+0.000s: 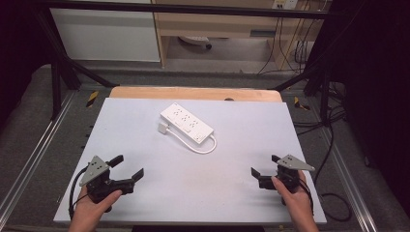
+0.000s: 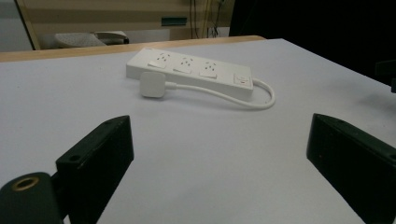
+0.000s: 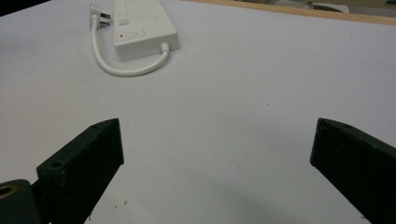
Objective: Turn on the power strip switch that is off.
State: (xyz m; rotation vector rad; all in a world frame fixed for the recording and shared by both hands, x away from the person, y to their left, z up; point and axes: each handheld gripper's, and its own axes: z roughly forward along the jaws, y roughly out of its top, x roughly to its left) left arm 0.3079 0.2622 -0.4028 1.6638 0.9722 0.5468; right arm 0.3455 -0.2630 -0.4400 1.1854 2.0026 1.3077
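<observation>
A white power strip lies flat near the middle of the white table, its short cable looping back to a white plug beside it. The strip and plug lie ahead in the left gripper view; the right gripper view has the strip at the upper left. My left gripper rests low at the front left, open and empty. At the front right my right gripper is open too, with nothing between its jaws.
A wooden strip edges the table's far side. Black frame bars and cables run along both sides. Beyond stand a wooden desk and a white cabinet.
</observation>
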